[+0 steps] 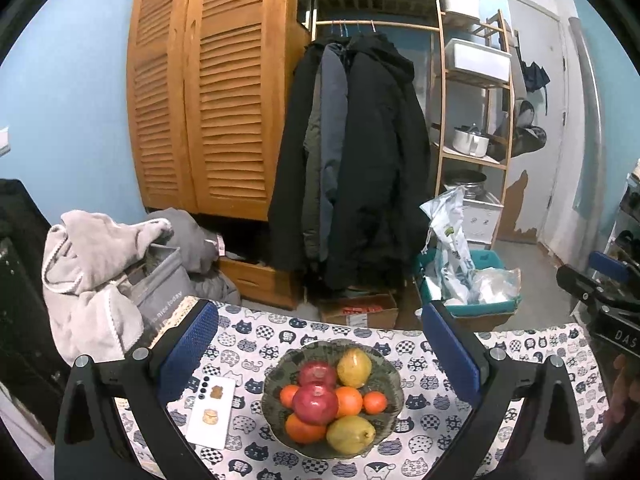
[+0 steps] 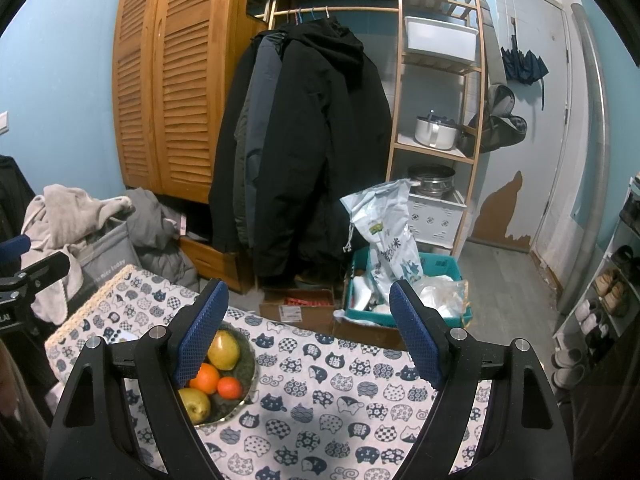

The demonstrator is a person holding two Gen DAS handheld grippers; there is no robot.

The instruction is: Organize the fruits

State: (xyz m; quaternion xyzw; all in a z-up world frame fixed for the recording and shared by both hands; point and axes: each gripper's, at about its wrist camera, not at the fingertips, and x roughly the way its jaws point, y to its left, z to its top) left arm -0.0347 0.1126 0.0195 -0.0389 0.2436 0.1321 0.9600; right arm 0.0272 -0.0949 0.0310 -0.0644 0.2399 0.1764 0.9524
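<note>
A dark green plate (image 1: 394, 368) heaped with fruit sits on the cat-print tablecloth (image 1: 436, 412). Two red apples (image 1: 315, 402), two yellow pears (image 1: 354, 367) and several oranges (image 1: 349, 401) fill it. My left gripper (image 1: 320, 356) hangs open above the plate, its blue pads (image 1: 188, 354) wide on either side of the fruit and nothing held. In the right wrist view the same plate (image 2: 247, 368) lies at lower left, half hidden behind the left finger. My right gripper (image 2: 306, 332) is open and empty over bare tablecloth (image 2: 340, 400), to the right of the plate.
A white phone (image 1: 212, 412) lies on the cloth left of the plate. Beyond the table's far edge are a grey laundry bag (image 1: 160, 284), a cardboard box (image 1: 360, 310) and a teal bin (image 1: 480, 300). Coats (image 1: 352, 160) hang behind.
</note>
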